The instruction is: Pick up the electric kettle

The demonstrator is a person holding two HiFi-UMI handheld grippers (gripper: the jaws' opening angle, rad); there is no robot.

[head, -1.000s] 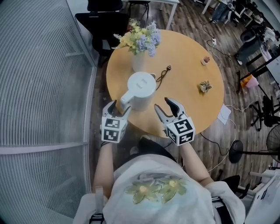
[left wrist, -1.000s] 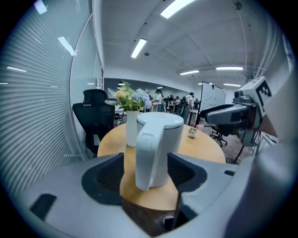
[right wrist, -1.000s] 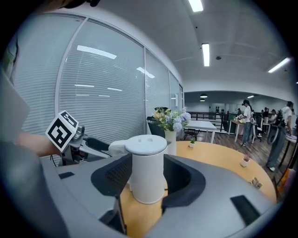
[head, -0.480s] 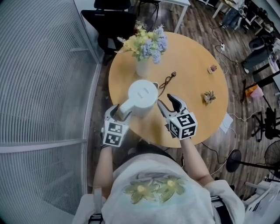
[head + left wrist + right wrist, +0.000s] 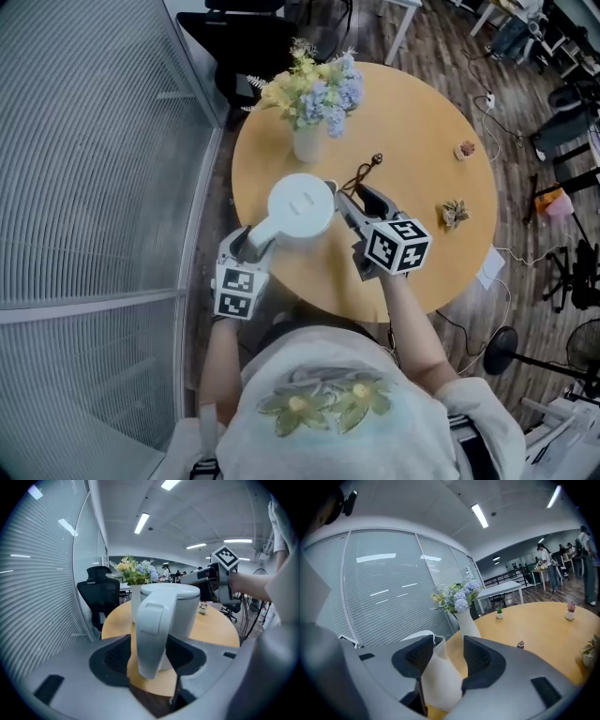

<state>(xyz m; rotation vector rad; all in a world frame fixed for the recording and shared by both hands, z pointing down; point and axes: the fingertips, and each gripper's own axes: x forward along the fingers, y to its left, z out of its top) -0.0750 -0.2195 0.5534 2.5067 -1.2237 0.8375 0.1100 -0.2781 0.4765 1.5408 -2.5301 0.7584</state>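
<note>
**Kettle** (image 5: 300,204): white, lid on, upright on the round table (image 5: 422,122), near its edge on the person's side and left of centre. No view shows whether the base has left the wood.

**Handle** (image 5: 152,630): faces the person, between the fingers of the left gripper (image 5: 251,239). In the left gripper view both pads lie against its sides, clamped as far as can be seen. A second ago these fingers stood apart just short of the handle; they have since slid round it and closed.

**Right gripper** (image 5: 356,199): fingers apart, tips at the kettle's right flank by the spout. The right gripper view shows the white body rising between the pads, with no clear squeeze on it. A second ago this gripper was held clear of the kettle, nearer the person; it has come forward to the wall.

**Reading of the change:** approach finished, hold on the handle taken, steadying gripper in place. Lift judged to be the step in hand.

**Nearby:** flower vase (image 5: 307,141) just behind the kettle; a straight rise should clear it.
</note>
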